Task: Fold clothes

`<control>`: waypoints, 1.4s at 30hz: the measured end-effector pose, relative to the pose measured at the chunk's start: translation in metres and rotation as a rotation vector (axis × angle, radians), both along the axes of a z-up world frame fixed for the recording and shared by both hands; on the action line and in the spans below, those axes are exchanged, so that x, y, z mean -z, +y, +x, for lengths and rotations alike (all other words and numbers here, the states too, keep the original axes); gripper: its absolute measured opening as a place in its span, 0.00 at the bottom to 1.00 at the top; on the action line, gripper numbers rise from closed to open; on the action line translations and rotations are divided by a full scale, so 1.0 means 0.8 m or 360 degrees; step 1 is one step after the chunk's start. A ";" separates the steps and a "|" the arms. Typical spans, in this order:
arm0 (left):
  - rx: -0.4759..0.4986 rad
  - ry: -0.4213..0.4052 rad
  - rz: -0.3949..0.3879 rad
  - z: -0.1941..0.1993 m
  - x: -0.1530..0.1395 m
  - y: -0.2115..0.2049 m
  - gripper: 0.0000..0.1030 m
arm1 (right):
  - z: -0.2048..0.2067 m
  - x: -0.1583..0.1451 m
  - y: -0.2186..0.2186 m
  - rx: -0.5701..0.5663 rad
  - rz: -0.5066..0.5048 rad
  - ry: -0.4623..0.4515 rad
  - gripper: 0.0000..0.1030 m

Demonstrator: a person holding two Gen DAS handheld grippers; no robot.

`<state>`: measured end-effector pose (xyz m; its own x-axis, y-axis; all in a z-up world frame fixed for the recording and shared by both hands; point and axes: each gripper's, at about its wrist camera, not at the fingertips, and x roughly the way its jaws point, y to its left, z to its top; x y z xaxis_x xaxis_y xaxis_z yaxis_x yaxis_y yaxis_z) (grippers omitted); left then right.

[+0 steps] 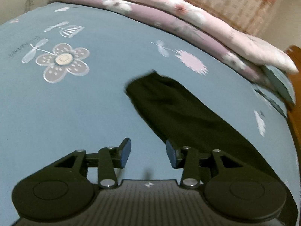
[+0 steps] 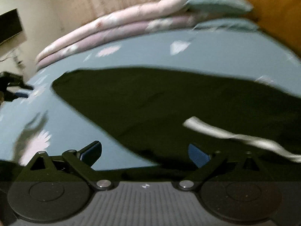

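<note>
Currently black garment (image 2: 169, 101) lies flat mid-bed (image 1: 75, 113), clear of the quilts (image 1: 169, 9) stacked at the far edge, likely for folding room; left gripper (image 1: 148, 153) and right gripper (image 2: 144, 153) fingers both released, grasping nothing.

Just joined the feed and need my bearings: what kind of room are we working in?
Most likely a bedroom. The black garment lies on a bed with a blue flower-print sheet, folded pink quilts are stacked along its far edge, and a wooden bed frame stands behind.
</note>
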<state>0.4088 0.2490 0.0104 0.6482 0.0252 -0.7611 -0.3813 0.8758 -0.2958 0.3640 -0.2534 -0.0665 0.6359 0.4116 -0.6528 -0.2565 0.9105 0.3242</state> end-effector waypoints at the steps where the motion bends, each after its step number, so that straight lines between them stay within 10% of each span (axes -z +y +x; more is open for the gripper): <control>1: 0.0039 0.0007 -0.0002 -0.006 -0.001 -0.013 0.43 | 0.001 -0.003 -0.006 0.0013 -0.0005 -0.0007 0.98; 17: 0.0869 -0.0138 0.0119 0.028 0.014 -0.228 0.46 | 0.013 -0.065 -0.126 0.0380 -0.0199 -0.0195 0.99; 23: 0.1106 -0.0161 0.0149 0.066 0.048 -0.287 0.47 | 0.050 -0.021 -0.181 0.0560 -0.0352 -0.0055 0.99; 30: 0.1109 -0.0002 0.0247 0.095 0.099 -0.304 0.49 | 0.074 0.030 -0.190 0.0629 -0.0469 0.0104 1.00; 42: 0.1001 -0.0085 0.0143 0.156 0.090 -0.287 0.52 | 0.106 -0.012 -0.110 0.0482 -0.0471 0.0039 1.00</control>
